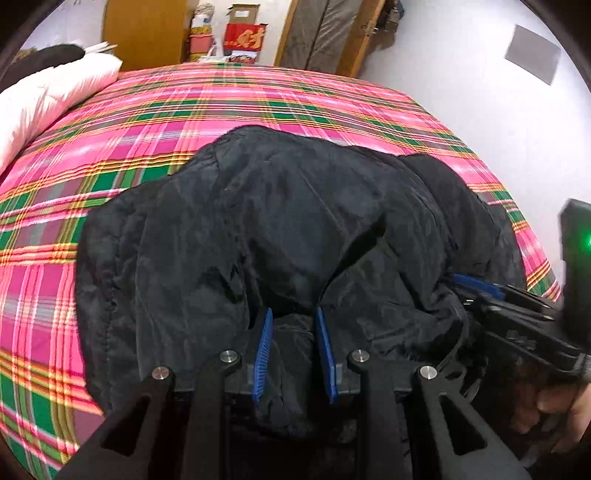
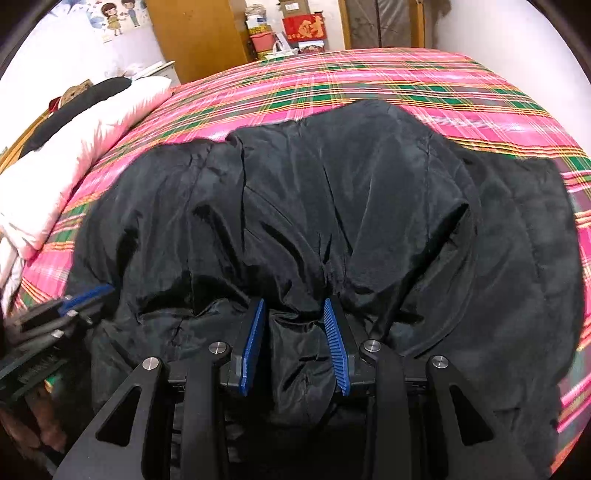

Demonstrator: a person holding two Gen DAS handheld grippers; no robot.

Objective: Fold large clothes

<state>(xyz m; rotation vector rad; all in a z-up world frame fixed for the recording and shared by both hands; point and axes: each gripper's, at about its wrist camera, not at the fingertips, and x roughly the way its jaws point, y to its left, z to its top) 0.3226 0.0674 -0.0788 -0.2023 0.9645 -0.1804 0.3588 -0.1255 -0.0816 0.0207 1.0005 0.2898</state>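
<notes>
A large black padded jacket (image 1: 295, 221) lies bunched on a bed with a pink, green and yellow plaid cover (image 1: 110, 155). My left gripper (image 1: 294, 321) is shut on a thick fold of the jacket's near edge, cloth filling the gap between its blue pads. In the right wrist view the same jacket (image 2: 332, 192) spreads wide, and my right gripper (image 2: 294, 314) is shut on another bunch of its near edge. Each gripper shows at the edge of the other's view: the right gripper (image 1: 480, 288) at the left view's right side, the left gripper (image 2: 86, 295) at the lower left.
A white duvet (image 2: 74, 147) with a dark garment on it lies along the bed's left side. Beyond the far edge stand a wooden wardrobe (image 2: 195, 33), stacked boxes and a red box (image 2: 304, 26). A bare white wall (image 1: 480, 110) runs along the bed's right.
</notes>
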